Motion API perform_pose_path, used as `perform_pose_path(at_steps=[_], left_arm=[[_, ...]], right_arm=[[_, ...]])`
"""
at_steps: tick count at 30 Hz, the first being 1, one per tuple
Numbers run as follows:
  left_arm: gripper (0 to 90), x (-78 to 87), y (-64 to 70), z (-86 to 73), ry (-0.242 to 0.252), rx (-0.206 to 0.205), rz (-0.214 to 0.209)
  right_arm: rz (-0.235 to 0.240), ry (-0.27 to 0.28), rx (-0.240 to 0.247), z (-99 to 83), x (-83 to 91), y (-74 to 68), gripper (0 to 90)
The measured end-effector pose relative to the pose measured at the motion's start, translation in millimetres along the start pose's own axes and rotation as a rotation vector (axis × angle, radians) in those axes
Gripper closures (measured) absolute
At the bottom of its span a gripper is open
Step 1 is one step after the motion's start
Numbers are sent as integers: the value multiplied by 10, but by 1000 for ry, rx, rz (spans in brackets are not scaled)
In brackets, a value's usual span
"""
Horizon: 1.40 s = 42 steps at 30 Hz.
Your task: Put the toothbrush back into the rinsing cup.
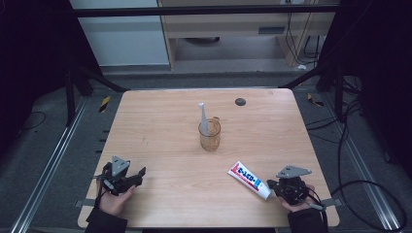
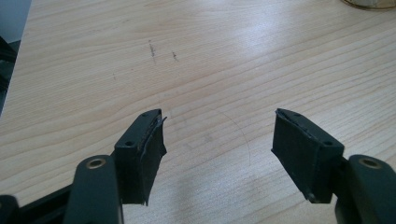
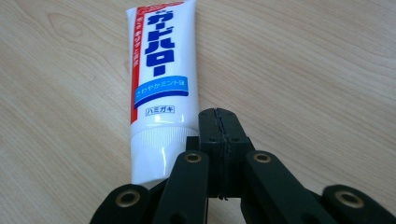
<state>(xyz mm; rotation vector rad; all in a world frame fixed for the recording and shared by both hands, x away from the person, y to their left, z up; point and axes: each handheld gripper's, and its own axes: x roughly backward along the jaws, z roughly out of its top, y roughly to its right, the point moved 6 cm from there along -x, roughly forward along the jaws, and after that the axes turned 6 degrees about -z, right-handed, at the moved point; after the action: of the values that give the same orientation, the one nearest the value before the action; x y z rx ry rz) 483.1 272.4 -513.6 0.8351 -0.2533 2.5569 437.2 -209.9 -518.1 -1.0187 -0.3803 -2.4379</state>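
Toothpaste tube [image 3: 161, 74] lay flat on the wooden table [image 1: 160, 145], near the front right, with its white ribbed cap pointing back toward my right gripper [image 3: 218, 122]. I judged this the approach step: nothing was held, and the tube was the nearest thing to that gripper, just beside its tips on the left in the right gripper view. Those jaws were pressed together with nothing between them, so the next move called for spreading them and shifting sideways to straddle the soft tube across its width.

The tube looked like glossy squeezable plastic, flattened toward its far end, printed in red and blue on white. Farther back, mid-table, stood a clear amber-tinted cup [image 1: 210, 135] holding what I took for a pale toothbrush [image 1: 203, 116], though the high view was too small to be sure.

My left gripper [image 2: 218, 140] rested at the front left, jaws wide apart over bare wood grain.
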Motion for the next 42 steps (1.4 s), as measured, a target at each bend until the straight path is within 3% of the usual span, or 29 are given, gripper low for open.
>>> perform_pose_path(at_steps=[10, 14, 21, 27, 42], left_arm=[[326, 5, -6, 0, 1, 0, 3], [324, -5, -3, 1, 0, -1, 0], [322, -15, -2, 5, -1, -7, -5], [323, -22, -3, 5, -2, -10, -5], [324, -32, 4, 4, -8, -17, -8]], right_arm=[[8, -4, 2, -7, 18, -37, 881], [-20, 19, -15, 29, 72, 25, 863], [-47, 61, -22, 137, 116, 78, 758], [-44, 80, -21, 268, 160, 77, 674], [-46, 76, -3, 421, 188, 6, 571]])
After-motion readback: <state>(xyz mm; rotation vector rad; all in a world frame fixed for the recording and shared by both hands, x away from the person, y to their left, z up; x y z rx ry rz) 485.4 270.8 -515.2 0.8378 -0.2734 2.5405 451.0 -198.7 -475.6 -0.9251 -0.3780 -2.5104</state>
